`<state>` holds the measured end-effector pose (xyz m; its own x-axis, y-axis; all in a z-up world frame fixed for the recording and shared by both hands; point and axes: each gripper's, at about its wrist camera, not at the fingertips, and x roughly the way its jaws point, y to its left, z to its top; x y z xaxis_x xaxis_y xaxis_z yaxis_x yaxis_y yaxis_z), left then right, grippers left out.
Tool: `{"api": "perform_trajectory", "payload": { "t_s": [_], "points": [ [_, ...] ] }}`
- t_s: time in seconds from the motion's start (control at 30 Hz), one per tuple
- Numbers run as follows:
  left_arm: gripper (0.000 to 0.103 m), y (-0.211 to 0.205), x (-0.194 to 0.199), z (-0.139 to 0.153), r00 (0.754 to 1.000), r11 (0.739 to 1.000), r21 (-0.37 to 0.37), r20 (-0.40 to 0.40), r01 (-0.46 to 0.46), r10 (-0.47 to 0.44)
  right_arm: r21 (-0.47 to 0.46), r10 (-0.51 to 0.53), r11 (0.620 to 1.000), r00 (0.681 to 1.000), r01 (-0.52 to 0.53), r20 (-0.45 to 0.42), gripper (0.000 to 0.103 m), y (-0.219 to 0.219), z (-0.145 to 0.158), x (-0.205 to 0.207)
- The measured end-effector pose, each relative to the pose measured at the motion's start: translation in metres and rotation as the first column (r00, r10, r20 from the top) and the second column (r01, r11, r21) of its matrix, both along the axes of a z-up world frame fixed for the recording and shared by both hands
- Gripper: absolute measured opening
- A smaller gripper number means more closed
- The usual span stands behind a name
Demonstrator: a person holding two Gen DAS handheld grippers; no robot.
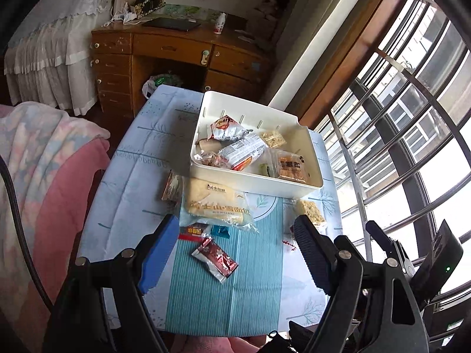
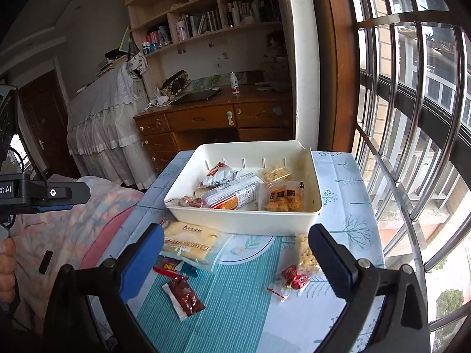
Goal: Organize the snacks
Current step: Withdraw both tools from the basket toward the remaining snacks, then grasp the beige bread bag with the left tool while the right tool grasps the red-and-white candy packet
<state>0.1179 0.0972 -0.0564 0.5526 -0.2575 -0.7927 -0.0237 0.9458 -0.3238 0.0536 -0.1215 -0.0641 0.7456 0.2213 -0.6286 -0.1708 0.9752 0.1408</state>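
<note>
A white bin (image 1: 253,183) (image 2: 244,220) stands on the small table and holds several snack packets. In front of it lie a large bread packet (image 1: 216,204) (image 2: 190,242), a dark red sachet (image 1: 215,259) (image 2: 184,297), a small teal candy (image 1: 220,231), a red-and-black packet (image 1: 192,231) (image 2: 167,263), a rice-crisp bar (image 1: 310,211) (image 2: 306,253) and a red candy bag (image 2: 295,276). My left gripper (image 1: 232,253) is open and empty above the sachet. My right gripper (image 2: 235,264) is open and empty above the table's front part.
The table wears a blue patterned cloth (image 1: 135,176) (image 2: 347,194). A pink blanket (image 1: 44,176) (image 2: 88,211) lies to the left. A barred window (image 1: 412,117) (image 2: 412,117) runs along the right. A wooden desk (image 1: 176,56) (image 2: 212,117) stands behind.
</note>
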Motion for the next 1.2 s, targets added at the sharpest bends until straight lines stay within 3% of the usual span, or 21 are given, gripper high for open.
{"api": "perform_trajectory", "payload": {
  "t_s": [0.23,0.5,0.77,1.2],
  "points": [
    [0.079,0.014,-0.01,-0.012,0.997,0.999,-0.036,-0.073,-0.007,0.005,-0.021,0.088,0.996,0.995,-0.089,-0.054,0.099,0.02,-0.017,-0.022],
    [0.079,0.026,0.007,-0.044,0.982,0.997,-0.078,-0.188,0.017,-0.031,-0.086,0.131,0.986,0.983,-0.143,-0.128,0.099,0.045,-0.043,-0.026],
    [0.079,0.045,0.045,-0.089,0.939,0.992,-0.125,-0.339,0.021,-0.062,-0.216,0.165,0.952,0.957,-0.218,-0.237,0.099,0.081,-0.08,-0.014],
    [0.079,0.05,0.11,-0.153,0.853,0.976,-0.18,-0.483,0.126,-0.2,-0.25,0.135,0.936,0.909,-0.248,-0.395,0.099,0.127,-0.13,0.004]
  ]
}}
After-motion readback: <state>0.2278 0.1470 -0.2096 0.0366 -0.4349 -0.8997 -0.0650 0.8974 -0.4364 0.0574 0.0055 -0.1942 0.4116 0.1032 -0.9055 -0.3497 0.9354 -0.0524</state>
